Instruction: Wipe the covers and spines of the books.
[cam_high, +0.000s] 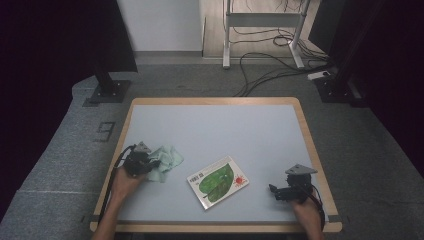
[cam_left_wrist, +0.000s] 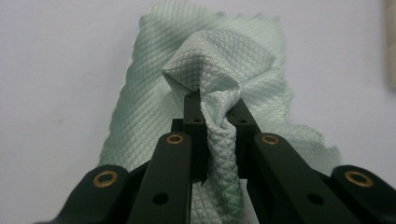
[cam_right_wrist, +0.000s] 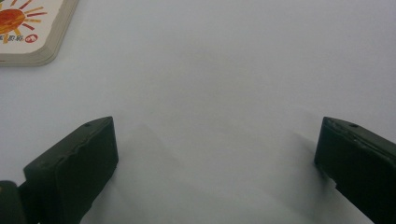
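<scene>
A pale green waffle-weave cloth (cam_high: 165, 159) lies crumpled at the table's left side. My left gripper (cam_high: 150, 165) is shut on a bunched fold of this cloth (cam_left_wrist: 219, 70), which stands up between the two black jaws. A book (cam_high: 218, 181) with a green leaf and a red sun on its cover lies flat near the table's front middle. My right gripper (cam_high: 274, 192) rests low at the front right with its jaws wide open and nothing between them (cam_right_wrist: 217, 154). A corner of the book (cam_right_wrist: 32, 28) lies ahead of it to the upper left.
The pale grey tabletop (cam_high: 215, 127) has a wooden rim. Beyond the table's far edge stand a white desk frame (cam_high: 262, 30), loose cables (cam_high: 270, 70) on the grey floor and two black stand bases (cam_high: 110, 90).
</scene>
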